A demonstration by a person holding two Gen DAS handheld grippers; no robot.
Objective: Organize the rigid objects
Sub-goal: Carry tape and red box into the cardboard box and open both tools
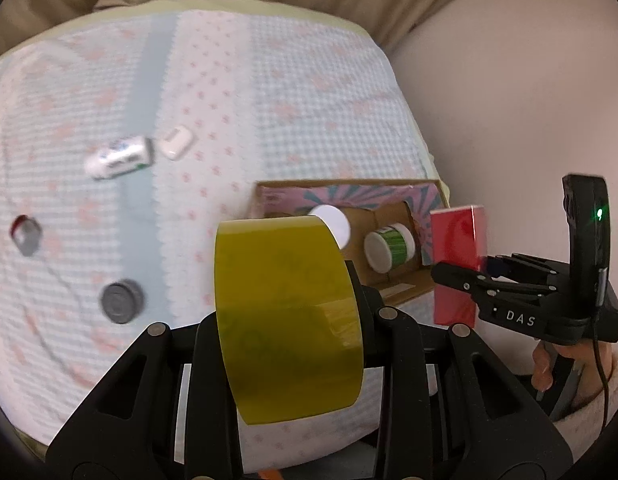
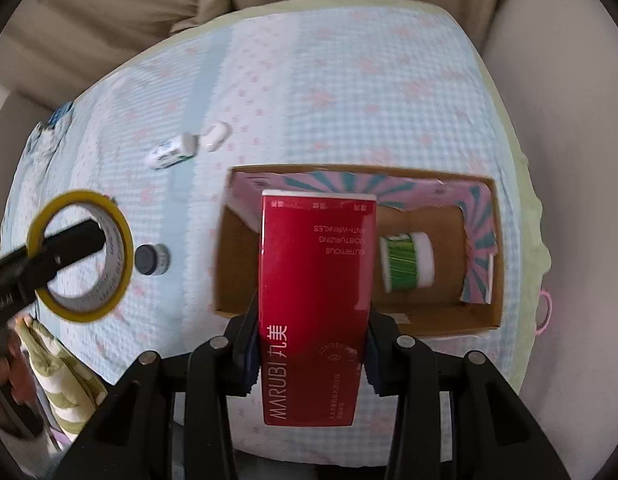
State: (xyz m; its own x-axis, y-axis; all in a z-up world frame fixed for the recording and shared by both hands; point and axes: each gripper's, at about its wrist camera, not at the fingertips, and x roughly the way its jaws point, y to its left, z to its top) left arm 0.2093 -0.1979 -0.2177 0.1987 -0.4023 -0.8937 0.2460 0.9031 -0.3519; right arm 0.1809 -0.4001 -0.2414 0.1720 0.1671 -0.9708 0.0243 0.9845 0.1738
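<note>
Over the bed's checked quilt, right gripper is held level, fingers pinching a red MARUBI carton by its long sides, far end above the open cardboard box holding a green-banded jar. Left gripper reaches forward beside the box, a yellow tape roll hung on one finger; grip unclear. A white bottle, white case and dark cap lie well apart on the quilt.
</note>
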